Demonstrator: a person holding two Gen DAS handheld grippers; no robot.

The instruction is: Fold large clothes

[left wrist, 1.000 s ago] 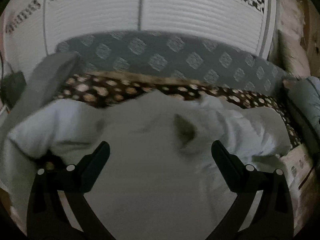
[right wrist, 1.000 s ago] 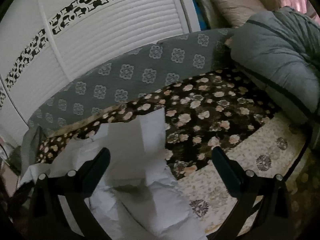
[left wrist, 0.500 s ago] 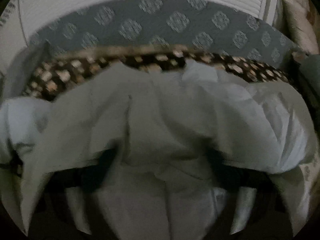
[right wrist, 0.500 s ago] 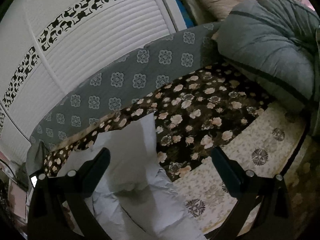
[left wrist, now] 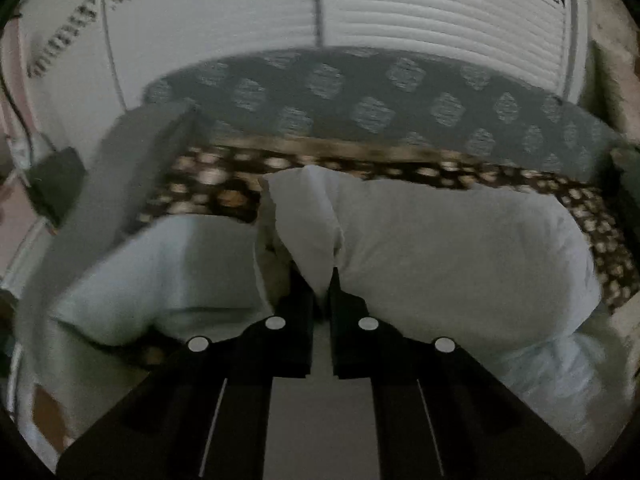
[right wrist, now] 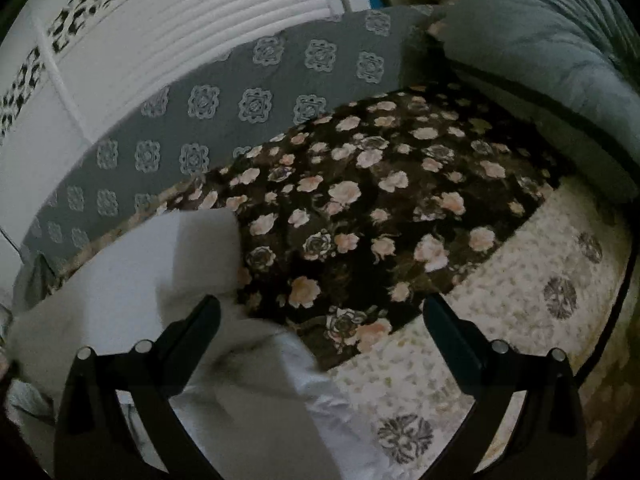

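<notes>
A fold of the white garment (left wrist: 440,248) is pinched between the nearly closed fingers of the left gripper (left wrist: 322,280), which have just been closing. The garment is bunched and rumpled on the floral bedspread (right wrist: 380,208). The right gripper (right wrist: 320,312) is spread wide above the garment's edge, nothing held.

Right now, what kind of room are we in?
Most likely a bedroom. There is a bed with a dark flowery bedspread, a puffy grey-green quilt heaped at one end, and tall white slatted wardrobe doors right behind it.
</notes>
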